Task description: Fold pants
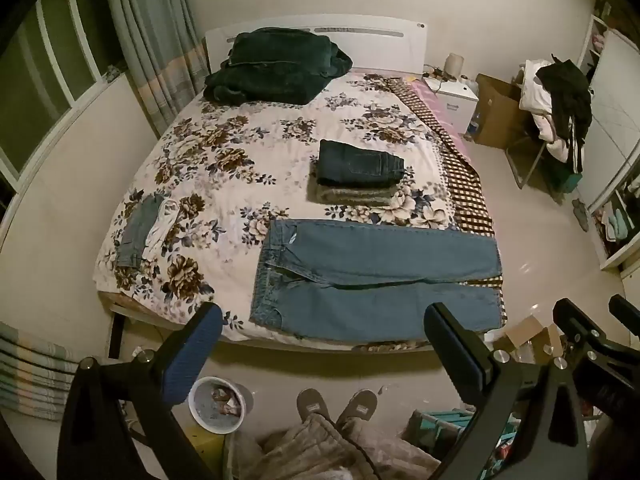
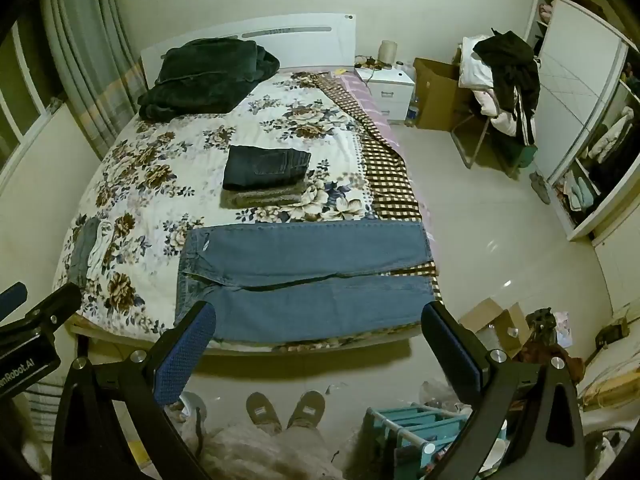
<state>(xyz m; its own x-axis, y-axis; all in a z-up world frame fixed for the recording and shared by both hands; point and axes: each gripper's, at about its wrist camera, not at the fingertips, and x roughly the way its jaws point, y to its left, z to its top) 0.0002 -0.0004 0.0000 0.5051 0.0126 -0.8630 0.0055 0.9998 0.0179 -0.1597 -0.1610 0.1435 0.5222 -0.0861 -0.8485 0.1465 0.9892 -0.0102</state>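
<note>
- Left wrist view: left gripper (image 1: 322,344) and right gripper (image 2: 318,340) hover off the bed's (image 1: 192,184) near edge, jaws spread, empty.
- Light jeans (image 1: 376,280) lie flat along that edge, legs apart, apparently unfolded.
- Mid-bed, dark jeans (image 1: 360,162) sit folded on a stack, seemingly finished.

Lighting: dim indoor, yellow-green cast, source overhead and out of frame. Glare: small bright spots on the glossy floor (image 2: 496,248) at right. Shadows: a soft dark band under the near edge of the bed (image 1: 168,320). Distortion: strong fisheye bowing, black vignette in all corners. Focus: centre fairly sharp; foreground and edges soft, slightly grainy.
</note>
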